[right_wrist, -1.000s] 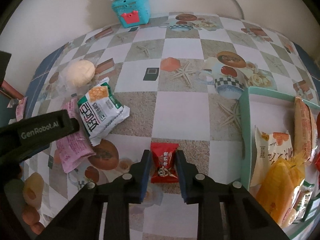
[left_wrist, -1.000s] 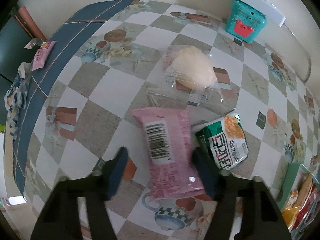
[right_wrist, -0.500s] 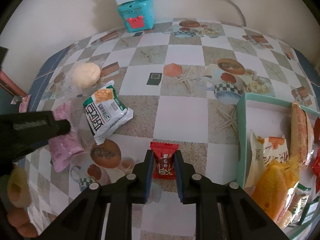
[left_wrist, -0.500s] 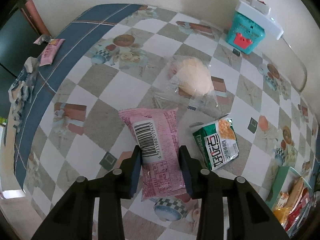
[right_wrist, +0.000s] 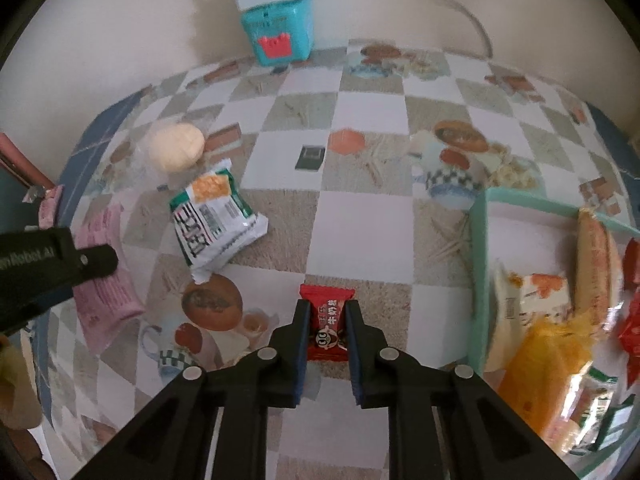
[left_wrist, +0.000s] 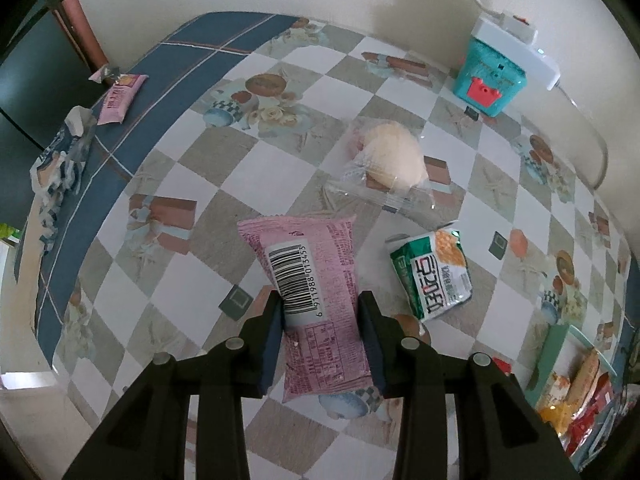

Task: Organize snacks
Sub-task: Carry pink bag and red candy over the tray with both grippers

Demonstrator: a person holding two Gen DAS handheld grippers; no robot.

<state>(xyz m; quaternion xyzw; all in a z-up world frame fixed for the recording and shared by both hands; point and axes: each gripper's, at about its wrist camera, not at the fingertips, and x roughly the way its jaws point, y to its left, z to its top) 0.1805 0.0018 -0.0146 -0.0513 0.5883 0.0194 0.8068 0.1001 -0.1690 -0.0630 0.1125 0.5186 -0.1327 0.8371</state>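
Note:
My left gripper (left_wrist: 320, 300) is shut on a pink snack packet (left_wrist: 308, 280) with a barcode label, held a little above the checked tablecloth. My right gripper (right_wrist: 327, 308) is shut on a small red candy packet (right_wrist: 327, 322); its jaws are just finishing closing. A green and white snack bag (left_wrist: 434, 274) (right_wrist: 212, 216) lies on the table between the two. A pale round bun in clear wrap (left_wrist: 394, 156) (right_wrist: 176, 152) lies farther back. The teal tray (right_wrist: 478, 280) at the right holds several snacks. The left gripper's body (right_wrist: 44, 256) and the pink packet (right_wrist: 104, 280) show at the right wrist view's left edge.
A teal box with a white power strip on it (left_wrist: 490, 80) (right_wrist: 276, 32) stands against the back wall. A small pink packet (left_wrist: 120, 96) and a crumpled wrapper (left_wrist: 60, 156) lie on the blue border at the table's left edge. The teal tray (left_wrist: 548, 356) sits at the right.
My left gripper has closed on the pink packet and lifted it a little. My right gripper has closed on the red candy packet and kept its place.

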